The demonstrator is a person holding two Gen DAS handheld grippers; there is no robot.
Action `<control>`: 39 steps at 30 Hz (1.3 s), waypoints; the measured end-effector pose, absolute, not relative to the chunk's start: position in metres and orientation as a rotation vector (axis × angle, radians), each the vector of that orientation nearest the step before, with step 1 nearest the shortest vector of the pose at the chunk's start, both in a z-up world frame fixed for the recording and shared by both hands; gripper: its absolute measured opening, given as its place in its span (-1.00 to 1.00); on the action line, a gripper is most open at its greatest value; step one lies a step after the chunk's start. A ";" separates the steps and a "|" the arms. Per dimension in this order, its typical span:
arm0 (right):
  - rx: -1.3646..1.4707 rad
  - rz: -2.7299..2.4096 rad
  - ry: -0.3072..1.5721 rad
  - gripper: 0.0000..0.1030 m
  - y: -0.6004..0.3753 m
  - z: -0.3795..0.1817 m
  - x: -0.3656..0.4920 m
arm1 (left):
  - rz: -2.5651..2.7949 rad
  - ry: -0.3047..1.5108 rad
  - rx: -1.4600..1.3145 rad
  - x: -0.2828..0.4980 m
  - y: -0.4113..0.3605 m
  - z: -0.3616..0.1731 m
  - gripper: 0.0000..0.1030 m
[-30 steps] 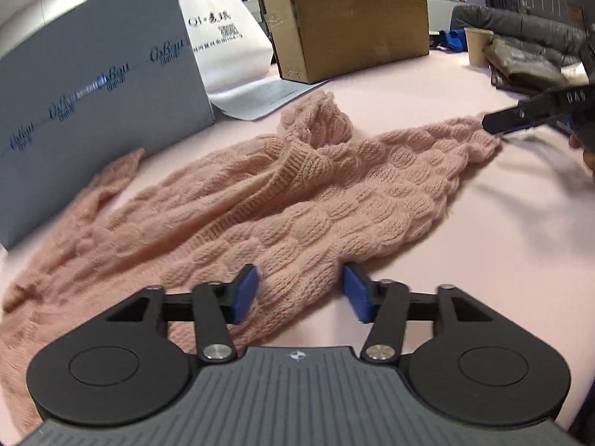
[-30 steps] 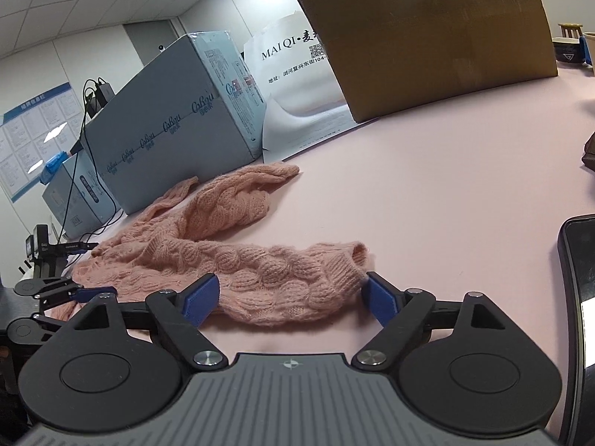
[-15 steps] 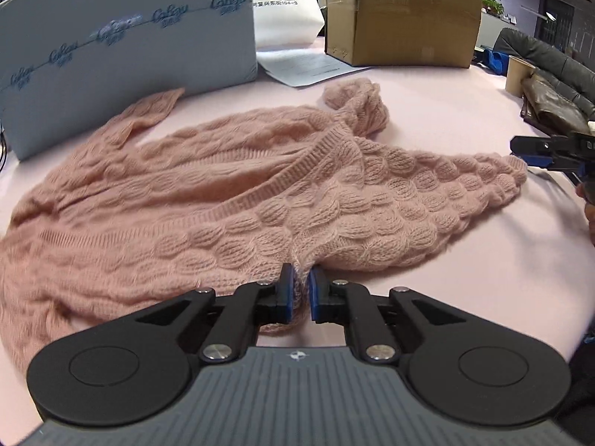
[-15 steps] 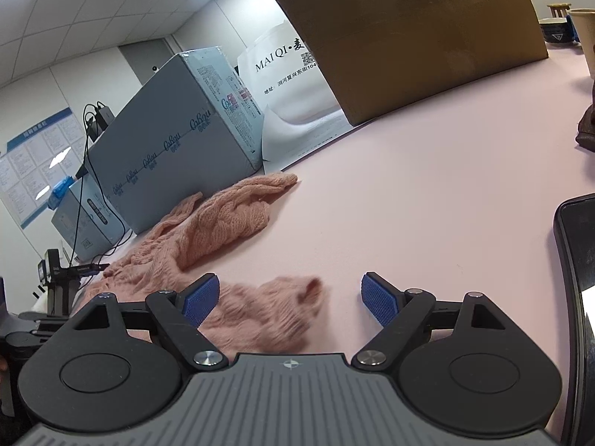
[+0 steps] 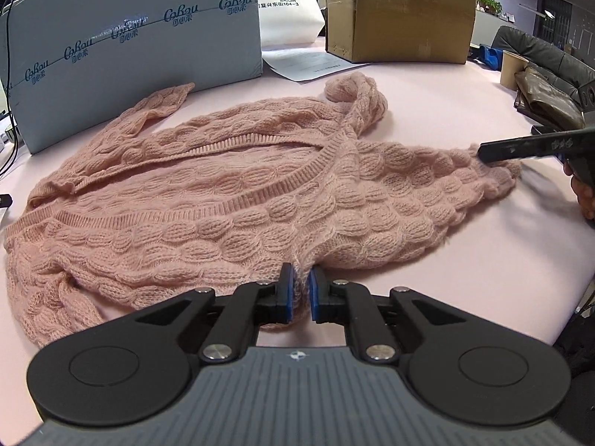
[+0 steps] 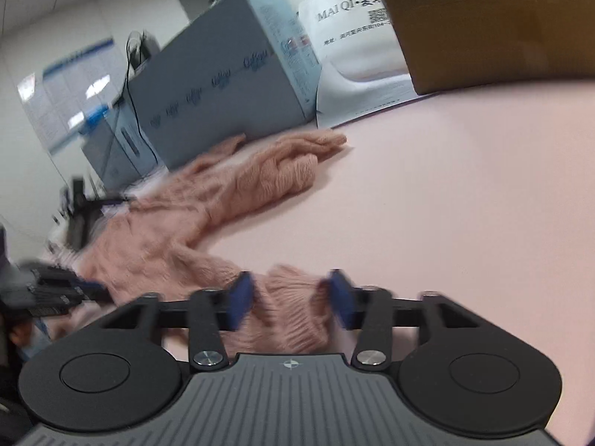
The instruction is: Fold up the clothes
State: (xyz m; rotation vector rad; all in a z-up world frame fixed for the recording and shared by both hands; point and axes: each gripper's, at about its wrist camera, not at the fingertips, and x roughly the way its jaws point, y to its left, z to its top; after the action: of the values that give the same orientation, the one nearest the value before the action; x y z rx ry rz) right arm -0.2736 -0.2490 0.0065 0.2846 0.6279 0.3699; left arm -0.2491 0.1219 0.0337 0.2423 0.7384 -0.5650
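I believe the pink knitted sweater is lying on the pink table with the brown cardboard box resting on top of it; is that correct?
Not quite. The left wrist view shows the brown cardboard box standing on the pink table behind the pink knitted sweater, clear of it, not on top of it. The sweater does lie on the pink table.

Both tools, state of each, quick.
Left tool: closed on the near edge of the pink sweater.
Right tool: closing, sweater cuff between its pads, grip not yet firm.
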 end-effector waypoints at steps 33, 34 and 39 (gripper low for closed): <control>0.143 0.261 0.584 -0.68 -0.236 0.011 -0.303 | -0.640 0.577 0.333 -0.204 0.062 0.041 0.71; 0.118 0.241 0.582 -0.68 -0.236 0.011 -0.305 | -0.632 0.602 0.348 -0.198 0.057 0.031 0.71; 0.110 0.234 0.605 -0.62 -0.240 0.013 -0.304 | -0.690 0.640 0.210 -0.179 0.074 0.011 0.76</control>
State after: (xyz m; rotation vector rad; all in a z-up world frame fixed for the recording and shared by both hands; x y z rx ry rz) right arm -0.3041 -0.2401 0.0133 0.1104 0.6051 0.2345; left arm -0.1793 0.0743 0.0111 0.2097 0.6401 -0.6903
